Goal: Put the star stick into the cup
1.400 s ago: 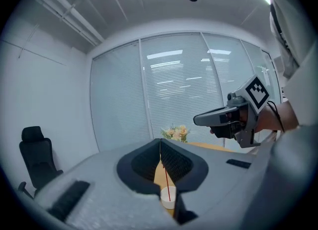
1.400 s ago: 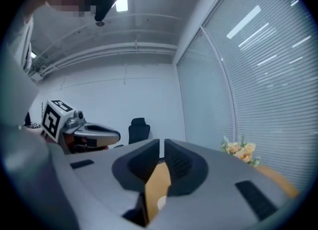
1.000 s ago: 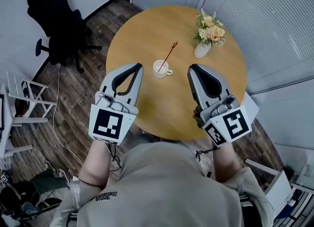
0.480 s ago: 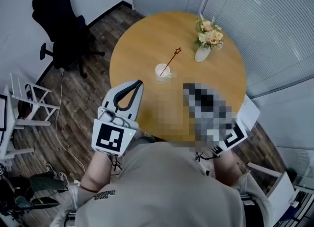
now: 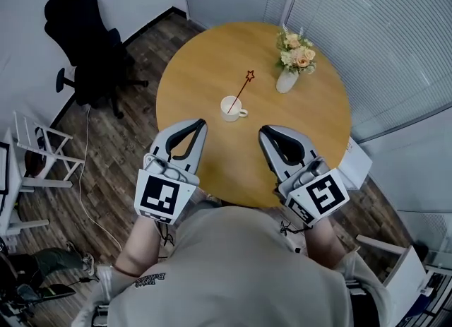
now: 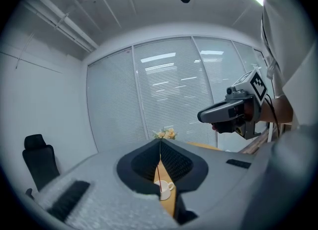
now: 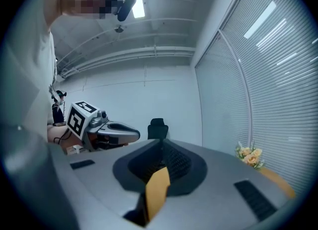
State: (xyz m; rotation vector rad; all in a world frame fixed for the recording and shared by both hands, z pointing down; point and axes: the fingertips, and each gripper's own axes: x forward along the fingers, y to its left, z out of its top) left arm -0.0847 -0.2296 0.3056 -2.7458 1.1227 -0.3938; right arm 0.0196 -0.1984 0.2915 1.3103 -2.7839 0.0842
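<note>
A white cup (image 5: 230,107) with a handle stands on the round wooden table (image 5: 198,64). A thin red star stick (image 5: 242,87) leans out of it, lower end inside the cup, star tip pointing toward the vase. The left gripper view shows the cup (image 6: 164,190) and stick (image 6: 159,167) through the slit below the jaw tips. My left gripper (image 5: 200,125) hovers over the table's near edge, left of the cup, jaws closed on nothing. My right gripper (image 5: 263,133) hangs to the cup's right, also shut and empty. Both are well short of the cup.
A white vase of flowers (image 5: 289,71) stands at the table's far right. A black office chair (image 5: 85,43) is on the wood floor at left, with a white folding chair (image 5: 35,149) nearer. Blinds cover the windows (image 5: 381,29) on the right.
Both grippers have drawn back from the cup toward the table's near edge, the right one also shifting left. The cup and stick have not moved.
</note>
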